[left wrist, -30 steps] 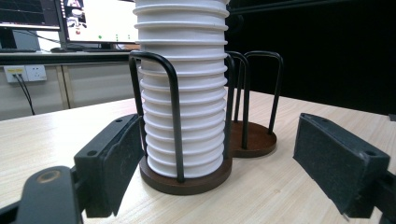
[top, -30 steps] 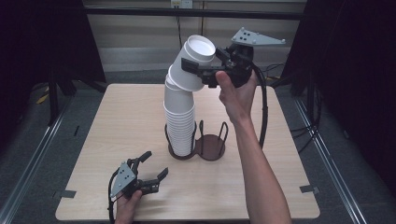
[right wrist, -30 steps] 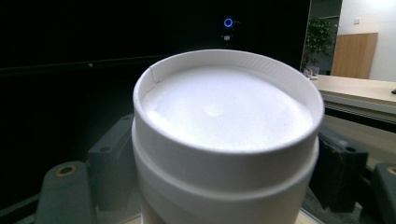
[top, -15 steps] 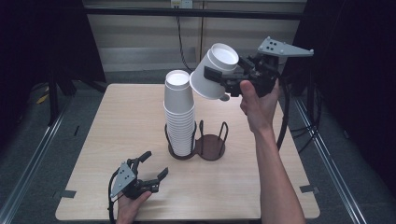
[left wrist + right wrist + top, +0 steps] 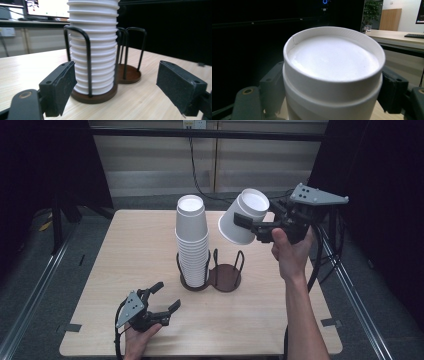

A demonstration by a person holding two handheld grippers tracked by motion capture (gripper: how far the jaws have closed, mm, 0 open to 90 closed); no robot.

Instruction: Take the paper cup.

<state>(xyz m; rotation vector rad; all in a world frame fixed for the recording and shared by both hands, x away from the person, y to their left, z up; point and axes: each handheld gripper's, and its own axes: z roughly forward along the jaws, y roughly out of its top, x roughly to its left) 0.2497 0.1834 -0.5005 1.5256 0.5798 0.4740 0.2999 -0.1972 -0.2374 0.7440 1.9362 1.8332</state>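
While my right gripper (image 5: pixel 245 224) clamps one white cup (image 5: pixel 243 216) aloft, tilted, right of the cup stack (image 5: pixel 191 240) in the holder (image 5: pixel 210 281), my left gripper (image 5: pixel 165 302) rests spread wide on the table (image 5: pixel 120 250), holding nothing.

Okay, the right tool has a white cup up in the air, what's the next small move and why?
Probably carry the cup left and down toward the empty ring of the holder, turning it upright. The right tool grips it tilted, well above the table and clear of the stack, which fills the other ring. The left tool rests open near the table's front.
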